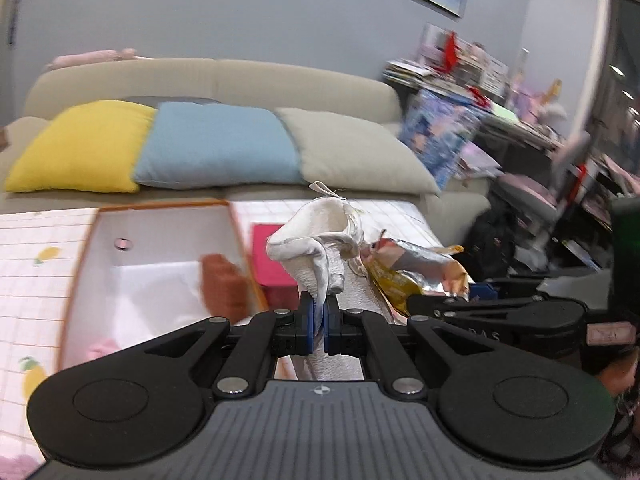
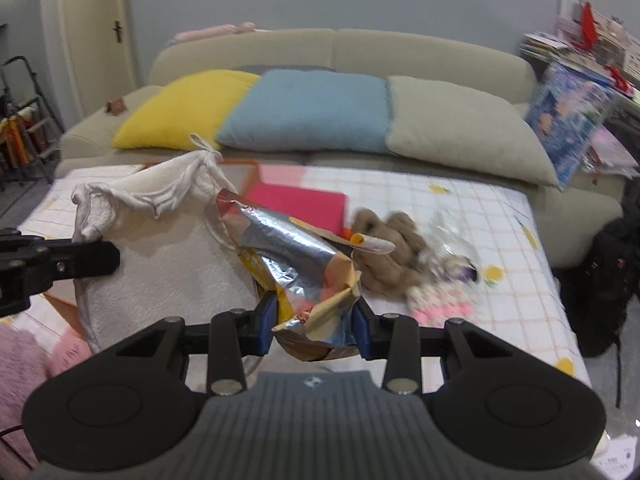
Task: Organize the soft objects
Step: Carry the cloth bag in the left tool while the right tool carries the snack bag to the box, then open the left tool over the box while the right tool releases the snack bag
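Note:
My left gripper (image 1: 319, 322) is shut on the edge of a white fluffy towel (image 1: 320, 236) and holds it up above the table; the towel also shows in the right wrist view (image 2: 160, 240). My right gripper (image 2: 312, 320) is shut on a crumpled silver and yellow snack bag (image 2: 296, 264), which also shows in the left wrist view (image 1: 412, 268), just right of the towel. A brown plush toy (image 2: 388, 248) lies on the checked tablecloth (image 2: 480, 208) beyond the bag. An orange-rimmed white box (image 1: 152, 264) sits left of the towel with a brown soft item (image 1: 222, 288) inside.
A pink flat box (image 2: 300, 200) lies behind the bag. Clear wrapping and small pink and white items (image 2: 444, 292) lie right of the plush. A beige sofa (image 2: 340, 56) with yellow, blue and grey cushions stands behind the table. Cluttered shelves (image 1: 500, 92) are at right.

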### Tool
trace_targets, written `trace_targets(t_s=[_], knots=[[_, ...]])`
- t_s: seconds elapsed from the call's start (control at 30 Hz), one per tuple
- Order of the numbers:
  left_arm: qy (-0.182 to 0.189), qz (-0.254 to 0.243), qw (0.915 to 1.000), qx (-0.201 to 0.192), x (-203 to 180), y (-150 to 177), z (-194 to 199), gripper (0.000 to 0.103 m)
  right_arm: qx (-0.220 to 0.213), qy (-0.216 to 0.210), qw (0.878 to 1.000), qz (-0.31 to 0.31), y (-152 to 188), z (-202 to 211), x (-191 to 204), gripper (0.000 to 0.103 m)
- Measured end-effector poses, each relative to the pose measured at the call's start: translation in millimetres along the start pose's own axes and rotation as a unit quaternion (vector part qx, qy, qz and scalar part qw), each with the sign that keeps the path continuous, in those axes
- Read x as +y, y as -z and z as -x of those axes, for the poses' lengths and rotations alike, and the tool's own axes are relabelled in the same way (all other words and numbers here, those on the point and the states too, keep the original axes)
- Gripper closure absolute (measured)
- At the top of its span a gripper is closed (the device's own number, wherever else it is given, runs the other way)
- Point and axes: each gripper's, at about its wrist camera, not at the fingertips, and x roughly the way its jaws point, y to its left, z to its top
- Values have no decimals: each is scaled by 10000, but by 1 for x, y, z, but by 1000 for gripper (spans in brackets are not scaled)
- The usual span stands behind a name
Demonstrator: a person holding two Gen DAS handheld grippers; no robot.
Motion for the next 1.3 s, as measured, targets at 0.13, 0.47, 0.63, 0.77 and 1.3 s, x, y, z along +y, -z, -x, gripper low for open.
trace_targets(t_s=[0.13, 0.47, 0.63, 0.77, 1.3], knots=[[-412, 115, 9989, -198, 21, -9, 8, 99, -101, -282, 9995, 93, -16, -6, 23, 65], [-1277, -78, 9915, -218, 63, -19, -7, 99, -206, -746, 9948, 666, -54, -47, 90, 65], [-1529, -174, 9881, 55, 86, -20, -34, 99, -141, -621, 9916, 1123, -61, -82, 117, 65], [-1655, -298, 9851, 365, 103, -17, -60, 99, 17, -587, 9889, 1367, -65, -115, 129, 65], [-1401, -1168, 9728, 1428, 135, 0, -133, 99, 312, -301, 9542, 2960, -63, -202, 164, 65]])
